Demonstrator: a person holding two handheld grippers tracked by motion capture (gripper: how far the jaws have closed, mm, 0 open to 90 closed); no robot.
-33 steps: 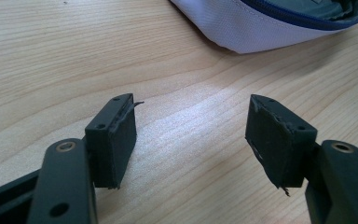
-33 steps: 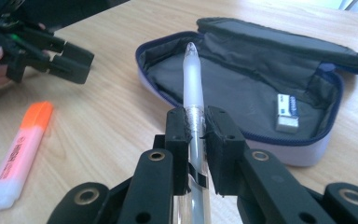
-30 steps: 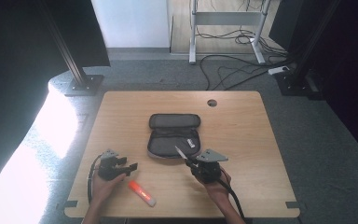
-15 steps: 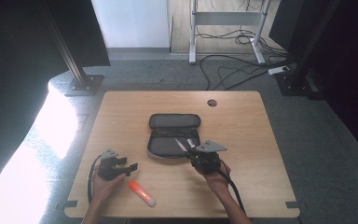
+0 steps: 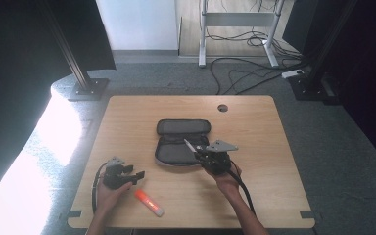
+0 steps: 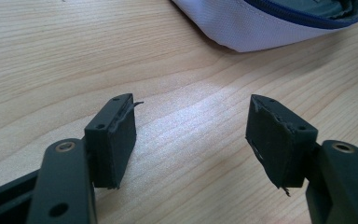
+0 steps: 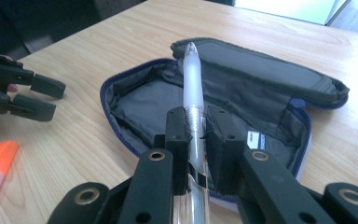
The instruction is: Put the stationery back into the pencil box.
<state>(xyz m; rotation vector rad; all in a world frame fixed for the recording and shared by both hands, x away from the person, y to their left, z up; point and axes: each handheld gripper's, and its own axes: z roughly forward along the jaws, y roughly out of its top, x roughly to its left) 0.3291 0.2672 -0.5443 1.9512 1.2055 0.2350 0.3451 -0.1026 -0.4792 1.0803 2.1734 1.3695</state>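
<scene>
Carrying a clear pen (image 7: 192, 88) clamped in its jaws, the right claw (image 5: 196, 151) is now hovering over the open pencil case (image 5: 176, 155), while the left claw (image 6: 191, 135) is gaping wide above the table (image 5: 274, 161).

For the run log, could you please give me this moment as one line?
right gripper: shut on pen | over open pencil case | left gripper: open, empty | highlighter: on table

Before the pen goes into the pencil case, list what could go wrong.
1. The right tool grips the pen near one end, so the long free part could pivot or slip between the pads.
2. The pen tip points at the open pencil case; it may snag on the soft lining or zipper edge.
3. The left tool stands open beside the orange highlighter; a careless move could knock it away.
</scene>
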